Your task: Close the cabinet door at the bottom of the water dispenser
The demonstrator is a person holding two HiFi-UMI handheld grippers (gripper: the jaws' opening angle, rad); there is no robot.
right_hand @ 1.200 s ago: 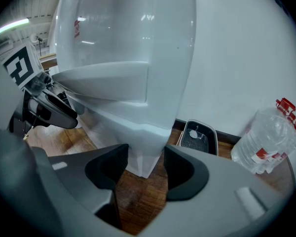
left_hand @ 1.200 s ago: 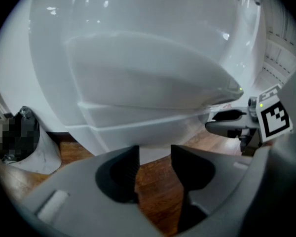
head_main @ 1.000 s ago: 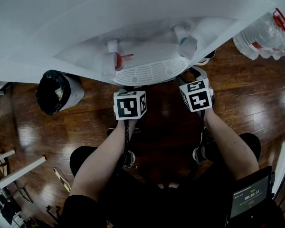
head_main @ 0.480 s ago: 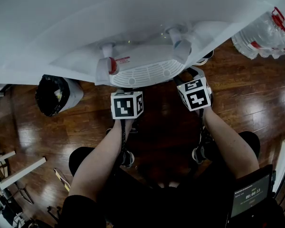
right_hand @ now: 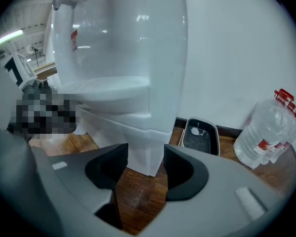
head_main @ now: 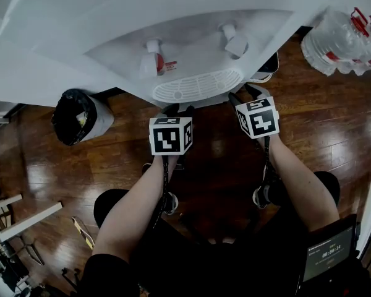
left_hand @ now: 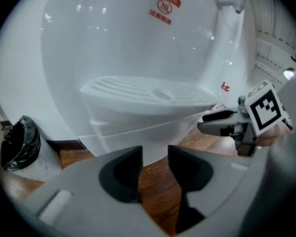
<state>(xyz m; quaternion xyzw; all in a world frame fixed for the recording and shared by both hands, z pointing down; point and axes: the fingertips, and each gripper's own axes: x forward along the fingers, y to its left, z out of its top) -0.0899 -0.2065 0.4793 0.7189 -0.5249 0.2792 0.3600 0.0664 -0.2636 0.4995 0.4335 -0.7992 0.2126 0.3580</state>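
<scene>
Dispenser cabinet (right_hand: pixel 138 137) lay straight ahead, frame centre, just beyond right gripper (right_hand: pixel 145 157), spread, empty; left gripper (left_hand: pixel 154 154) was closing on nothing.

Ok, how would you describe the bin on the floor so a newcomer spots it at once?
Start at the big white water dispenser; on the wooden floor to its left in the head view stands a round bin. It alone is lined with a crumpled black bag, unlike the clear water bottles on the dispenser's other side.

Water dispenser (head_main: pixel 173 23) between bin (head_main: pixel 80 115) at left and bottles (head_main: pixel 343 42) at right, left gripper (left_hand: pixel 154 152) and right gripper (right_hand: pixel 145 152) before it.
</scene>
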